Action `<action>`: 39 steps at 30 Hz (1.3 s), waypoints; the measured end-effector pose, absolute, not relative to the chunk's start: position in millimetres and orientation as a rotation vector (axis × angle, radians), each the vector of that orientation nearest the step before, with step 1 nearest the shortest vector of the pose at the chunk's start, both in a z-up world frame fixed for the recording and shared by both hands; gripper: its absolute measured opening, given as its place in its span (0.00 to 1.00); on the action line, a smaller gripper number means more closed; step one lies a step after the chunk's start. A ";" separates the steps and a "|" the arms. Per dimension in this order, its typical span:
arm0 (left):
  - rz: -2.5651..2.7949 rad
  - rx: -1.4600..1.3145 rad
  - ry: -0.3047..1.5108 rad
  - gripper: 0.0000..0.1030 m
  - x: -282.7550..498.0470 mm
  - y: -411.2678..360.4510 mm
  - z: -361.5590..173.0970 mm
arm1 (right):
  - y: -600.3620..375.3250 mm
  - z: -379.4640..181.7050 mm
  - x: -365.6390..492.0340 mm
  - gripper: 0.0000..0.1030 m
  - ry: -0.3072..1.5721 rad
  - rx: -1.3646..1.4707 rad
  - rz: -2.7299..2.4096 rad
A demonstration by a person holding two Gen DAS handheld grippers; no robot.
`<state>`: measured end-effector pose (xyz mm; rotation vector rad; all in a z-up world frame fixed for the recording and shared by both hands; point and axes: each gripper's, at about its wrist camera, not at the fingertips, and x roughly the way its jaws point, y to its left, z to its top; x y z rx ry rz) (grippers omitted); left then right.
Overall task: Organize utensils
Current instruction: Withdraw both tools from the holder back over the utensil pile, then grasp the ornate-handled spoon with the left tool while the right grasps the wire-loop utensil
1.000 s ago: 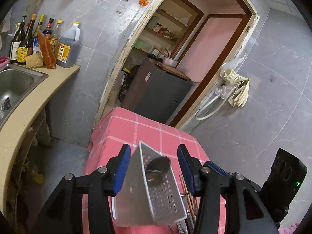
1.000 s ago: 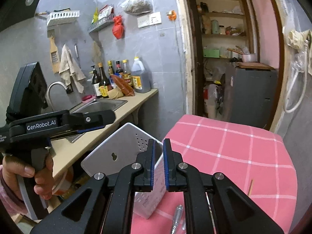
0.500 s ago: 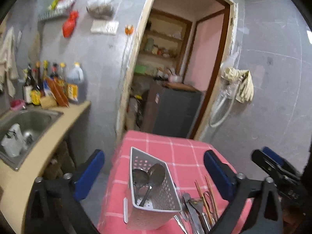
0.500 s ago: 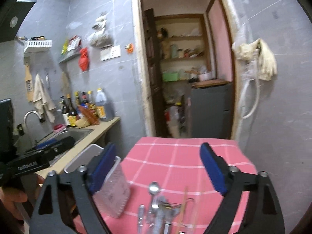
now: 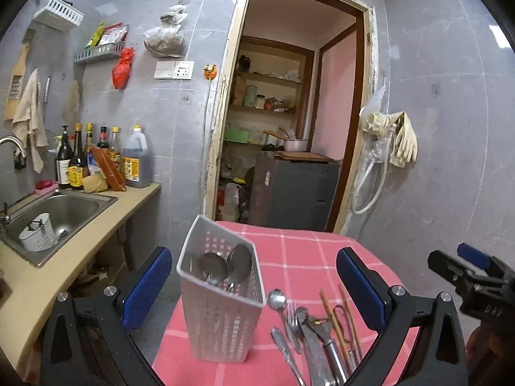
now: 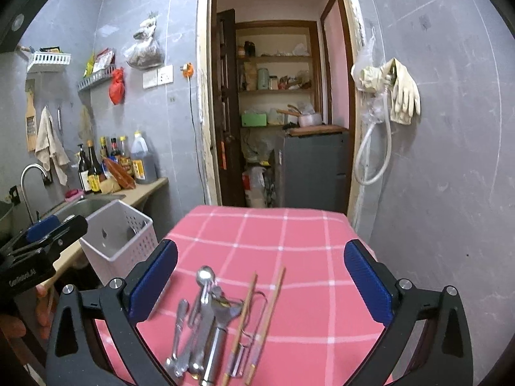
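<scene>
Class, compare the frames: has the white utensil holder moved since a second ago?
Yes. The utensil holder was tilted and raised between the left tool's pads; now it stands upright on the pink checked tablecloth, released.

The right gripper (image 6: 260,276), whose jaws have just been opening, stands wide over loose utensils (image 6: 212,325) on the pink checked tablecloth (image 6: 305,241); a white basket (image 6: 119,244) stands upright at left.

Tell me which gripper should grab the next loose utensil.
Right gripper: open, with the loose utensils lying between its fingers. Left gripper is open too, but faces the caddy.
</scene>
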<state>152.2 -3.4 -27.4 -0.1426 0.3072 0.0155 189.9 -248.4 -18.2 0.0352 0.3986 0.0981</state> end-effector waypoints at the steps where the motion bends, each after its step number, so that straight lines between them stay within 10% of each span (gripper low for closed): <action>1: 0.022 -0.133 0.312 1.00 150.5 -5.6 -30.2 | -250.9 -21.1 190.3 0.99 0.407 0.032 0.097; 26: 0.082 -0.240 0.688 1.00 163.4 -35.6 -107.5 | -277.2 -131.2 254.6 0.98 0.778 0.019 0.236; 39: 0.005 -0.317 0.878 0.61 195.3 -51.6 -145.2 | -263.1 -175.7 286.9 0.47 0.916 0.071 0.348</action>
